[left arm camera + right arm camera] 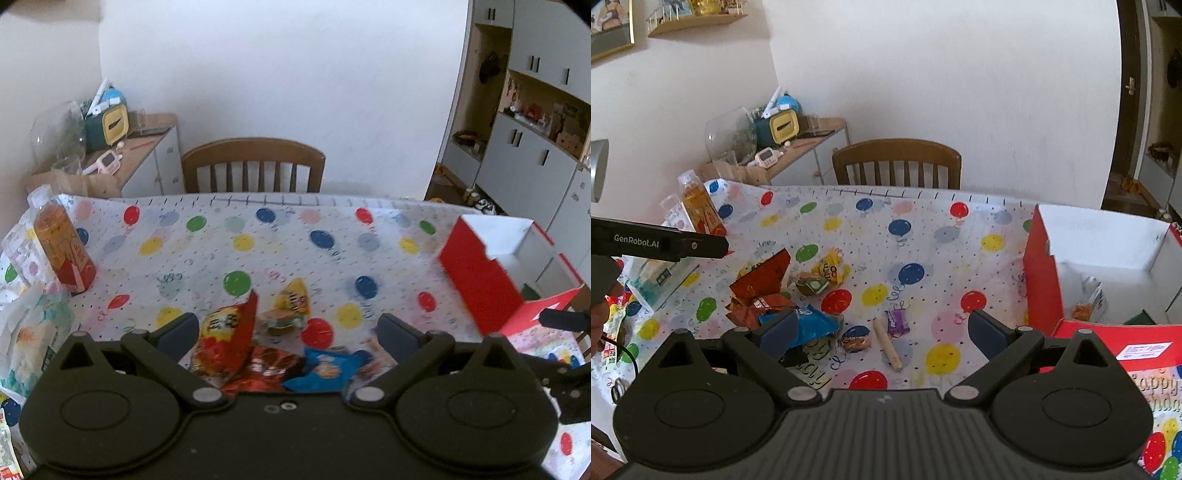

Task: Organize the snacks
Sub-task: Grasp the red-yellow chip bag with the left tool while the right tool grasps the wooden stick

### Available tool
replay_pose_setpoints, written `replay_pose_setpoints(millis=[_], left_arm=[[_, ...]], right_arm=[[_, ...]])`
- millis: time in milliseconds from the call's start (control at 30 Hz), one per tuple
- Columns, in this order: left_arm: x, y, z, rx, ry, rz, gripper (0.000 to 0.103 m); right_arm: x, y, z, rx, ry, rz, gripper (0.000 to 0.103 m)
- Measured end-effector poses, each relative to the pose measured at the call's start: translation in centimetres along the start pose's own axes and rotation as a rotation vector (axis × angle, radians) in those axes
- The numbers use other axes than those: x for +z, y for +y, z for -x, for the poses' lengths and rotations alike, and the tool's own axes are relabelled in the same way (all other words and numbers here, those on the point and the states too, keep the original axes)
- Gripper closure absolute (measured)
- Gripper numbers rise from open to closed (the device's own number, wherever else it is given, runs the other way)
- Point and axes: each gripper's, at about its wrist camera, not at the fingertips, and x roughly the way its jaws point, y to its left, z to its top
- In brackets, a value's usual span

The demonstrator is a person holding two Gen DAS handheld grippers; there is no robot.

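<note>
The left tool hung with its jaws spread wide and nothing gripped, over the heap of snacks. Between its fingers lay a red-and-yellow bag, a blue packet and a brown wrapper; just past these sat a yellow candy bag. The right tool was likewise released and empty, poised beyond the heap on the side toward the red box. Near it on the counter, just off the heap, lay a wooden stick, a purple wrapper and a small round snack. The red box stood open, well apart from the heap, with a small packet inside. On the heap's opposite side stood an orange drink bottle, upright. Behind the counter, past the heap, was a wooden chair.
</note>
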Motion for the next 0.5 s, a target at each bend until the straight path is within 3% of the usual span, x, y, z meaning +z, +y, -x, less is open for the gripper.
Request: replay_pose_setpoints(millis=[167,500], left_arm=[[-0.2,2.5,-2.7,-0.018,0.067,0.042,0.000],[-0.3,5.8,-8.9,0.056,0.157,0.062,0.001]], right_arm=[[-0.2,0.4,-2.5,0.002,0.038,0.009,0.004],[-1.5,0.3,-9.2,-0.024,0.148,0.052,0.004]])
